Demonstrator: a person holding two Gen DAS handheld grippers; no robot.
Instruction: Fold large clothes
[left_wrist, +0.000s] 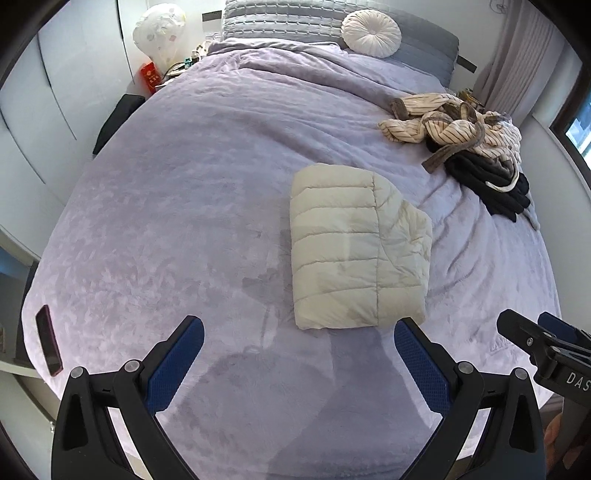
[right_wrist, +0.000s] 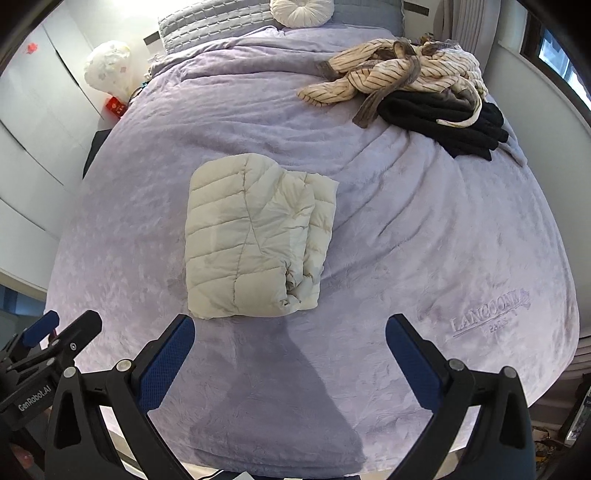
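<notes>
Folded puffer jacket (left_wrist: 354, 247) alone mid-bed, clothes pile (left_wrist: 465, 140) beyond, phone (left_wrist: 48, 339) left, both jaws wide

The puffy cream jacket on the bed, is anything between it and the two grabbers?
Nothing visible. Only bare purple blanket lies between the cream jacket and the open left gripper and right gripper. The unfolded clothes pile sits farther back.

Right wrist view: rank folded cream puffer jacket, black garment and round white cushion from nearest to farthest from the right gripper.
1. Folded cream puffer jacket, just ahead of the right gripper, slightly left.
2. Black garment, far right, under the striped clothes.
3. Round white cushion, at the headboard.
</notes>
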